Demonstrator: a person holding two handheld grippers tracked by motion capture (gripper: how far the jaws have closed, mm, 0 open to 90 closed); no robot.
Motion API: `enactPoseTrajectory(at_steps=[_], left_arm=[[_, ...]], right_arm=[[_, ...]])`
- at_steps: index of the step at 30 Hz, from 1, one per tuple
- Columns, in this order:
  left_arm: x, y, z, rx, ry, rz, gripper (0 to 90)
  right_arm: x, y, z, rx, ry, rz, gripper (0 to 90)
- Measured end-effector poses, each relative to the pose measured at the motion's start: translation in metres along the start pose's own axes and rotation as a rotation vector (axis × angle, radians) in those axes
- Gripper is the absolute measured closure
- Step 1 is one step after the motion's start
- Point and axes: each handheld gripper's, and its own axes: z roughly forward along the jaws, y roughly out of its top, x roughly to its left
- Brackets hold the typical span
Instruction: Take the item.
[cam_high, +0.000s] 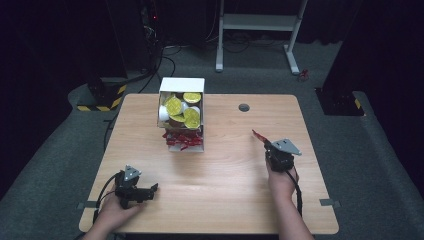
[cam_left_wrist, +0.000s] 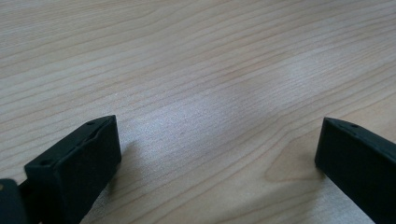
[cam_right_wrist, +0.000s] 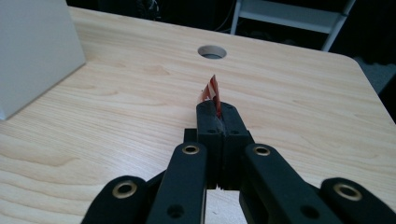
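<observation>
Right of centre, above the counter: red packet (cam_high: 260, 136) pinched in right tongs (cam_high: 268, 145), tip sticking up past the jaw ends, clear of the wood.
Packet, close view: thin red-and-white sachet (cam_right_wrist: 212, 89); only a small corner is caught between the jaws.
Right tongs: pressed together on the packet (cam_right_wrist: 219, 108), held by a hand (cam_high: 281, 179) at lower right of the frame.
Left tongs: spread wide, nothing between them (cam_high: 145, 191), low over bare counter (cam_left_wrist: 196, 70) at lower left.
Box: white box (cam_high: 181, 85) at upper centre, well apart from both tongs; open side faces the camera.
Box upper part: round cups with yellow lids (cam_high: 174, 105), several, jumbled.
Box lower part: pile of red packets (cam_high: 182, 139), same look as the held one, some spilling towards the front edge.
Risk, slip: grip is on the packet edge only, so a quick swing could likely let it slide out.
Risk, box: reaching in carelessly could probably knock cups loose or drag extra packets out.
Counter: wood top with a round cable hole (cam_high: 244, 107) upper right of the box.
</observation>
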Motion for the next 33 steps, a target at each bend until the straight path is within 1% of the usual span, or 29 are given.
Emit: enactPoseTrajectory(at_steps=[1,2,3,4,7,8,11,12,15,19,22,23,26,28,30,33], left_arm=[[0.0,0.0,0.0,0.0,0.0,0.0,0.6],[0.0,0.0,0.0,0.0,0.0,0.0,0.6],[0.0,0.0,0.0,0.0,0.0,0.0,0.6],[0.0,0.0,0.0,-0.001,0.001,0.001,0.6],[0.0,0.0,0.0,0.0,0.0,0.0,0.6],[0.0,0.0,0.0,-0.001,0.0,0.001,0.6],[0.0,0.0,0.0,0.0,0.0,0.0,0.6],[0.0,0.0,0.0,0.0,0.0,0.0,0.6],[0.0,0.0,0.0,0.0,0.0,0.0,0.6],[0.0,0.0,0.0,0.0,0.0,0.0,0.6],[0.0,0.0,0.0,0.002,-0.001,0.001,0.6],[0.0,0.0,0.0,0.002,-0.002,0.001,0.6],[0.0,0.0,0.0,0.001,-0.002,0.0,0.6],[0.0,0.0,0.0,0.001,-0.002,0.0,0.6],[0.0,0.0,0.0,0.001,-0.002,0.0,0.6],[0.001,0.0,0.0,0.0,-0.002,0.001,0.6]], right_arm=[[-0.001,-0.002,0.001,0.007,-0.001,0.004,89.6],[-0.002,-0.003,0.002,0.003,-0.005,-0.003,89.6],[-0.002,-0.004,0.002,0.008,-0.007,0.006,89.6],[-0.003,-0.005,0.003,0.01,-0.006,0.001,89.5],[-0.005,-0.008,0.005,0.025,-0.01,0.011,89.4],[-0.006,-0.01,0.006,0.029,-0.01,0.006,89.3],[-0.008,-0.013,0.009,0.055,-0.016,0.014,88.8],[-0.008,-0.013,0.009,0.055,-0.016,0.014,88.8],[-0.009,-0.019,0.016,0.089,-0.016,0.022,88.5],[-0.007,-0.025,0.021,0.125,-0.009,0.036,88.2],[-0.005,-0.028,0.023,0.133,-0.006,0.04,88.1],[-0.004,-0.03,0.025,0.147,-0.004,0.04,87.9],[-0.002,-0.032,0.028,0.166,-0.002,0.035,86.9],[-0.001,-0.034,0.028,0.174,-0.006,0.035,86.7],[0.001,-0.034,0.029,0.176,-0.012,0.025,86.3],[0.001,-0.034,0.03,0.181,-0.01,0.019,82.0]])
